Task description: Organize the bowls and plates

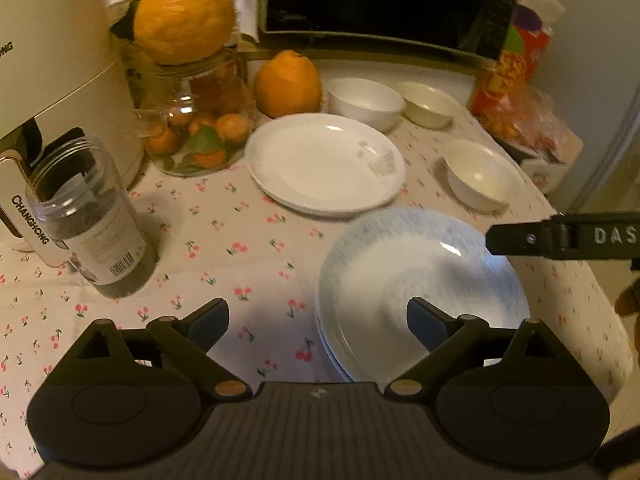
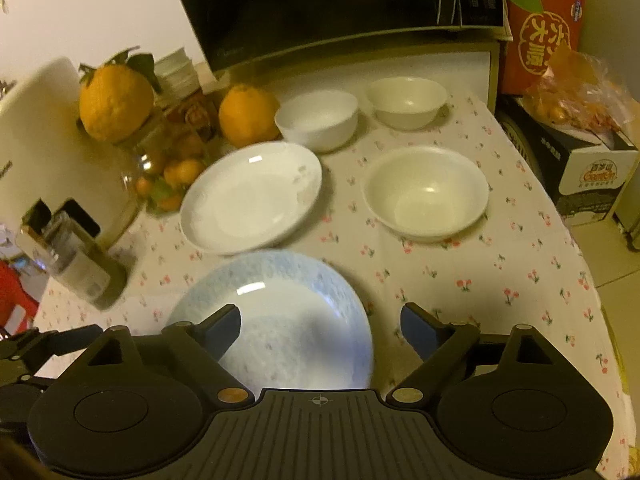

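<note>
Blue plate stack (image 2: 280, 300) flat, rims upward

Plate stack (image 2: 280, 300) lies before plate (image 2: 252, 196); three bowls (image 2: 426, 192) behind.

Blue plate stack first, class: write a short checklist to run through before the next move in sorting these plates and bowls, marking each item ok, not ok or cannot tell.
1. Left gripper open, nothing held: ok.
2. Right gripper open, nothing held: ok.
3. Blue plate stack resting flat on the tablecloth: ok.
4. White plate free of objects on top: ok.
5. Three white bowls already stacked: not ok, they stand apart.
6. Number of blue plates in stack: cannot tell.
</note>
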Available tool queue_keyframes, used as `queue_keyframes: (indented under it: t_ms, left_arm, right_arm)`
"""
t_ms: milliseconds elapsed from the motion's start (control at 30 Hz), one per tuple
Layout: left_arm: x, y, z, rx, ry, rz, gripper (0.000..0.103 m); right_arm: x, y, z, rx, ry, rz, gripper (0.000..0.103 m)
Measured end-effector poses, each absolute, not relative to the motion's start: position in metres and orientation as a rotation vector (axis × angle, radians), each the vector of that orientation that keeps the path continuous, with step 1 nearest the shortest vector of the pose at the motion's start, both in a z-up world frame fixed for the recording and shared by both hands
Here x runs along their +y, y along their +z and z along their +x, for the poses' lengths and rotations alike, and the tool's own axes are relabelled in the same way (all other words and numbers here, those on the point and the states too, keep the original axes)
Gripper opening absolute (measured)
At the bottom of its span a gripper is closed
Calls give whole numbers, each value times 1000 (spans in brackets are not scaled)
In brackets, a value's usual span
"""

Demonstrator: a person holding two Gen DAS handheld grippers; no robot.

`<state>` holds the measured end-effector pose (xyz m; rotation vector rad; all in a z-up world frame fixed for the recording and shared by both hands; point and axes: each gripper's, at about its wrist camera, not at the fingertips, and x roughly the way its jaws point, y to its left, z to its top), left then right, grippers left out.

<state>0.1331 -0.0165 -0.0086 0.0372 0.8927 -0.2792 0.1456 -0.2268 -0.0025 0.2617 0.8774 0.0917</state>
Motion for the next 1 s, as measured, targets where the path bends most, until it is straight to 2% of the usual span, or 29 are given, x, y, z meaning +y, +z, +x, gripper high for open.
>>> queue_keyframes:
  t_ms: [167, 633, 867, 1000]
  left_arm:
    - [-8, -5, 150, 876, -244, 6, 100]
    - [3, -20, 211, 798, -130, -178, 99]
    - [11, -33, 231, 756, -103, -278, 87]
    - [7, -40, 239, 762, -95, -307, 74]
  right_arm:
    - [-225, 3, 159, 855, 96, 294, 93]
    - [-222, -17, 221, 845, 94, 337, 96]
    - [-231, -42, 259, 844, 116, 465, 96]
    - [-230, -51, 273, 832, 118, 534, 94]
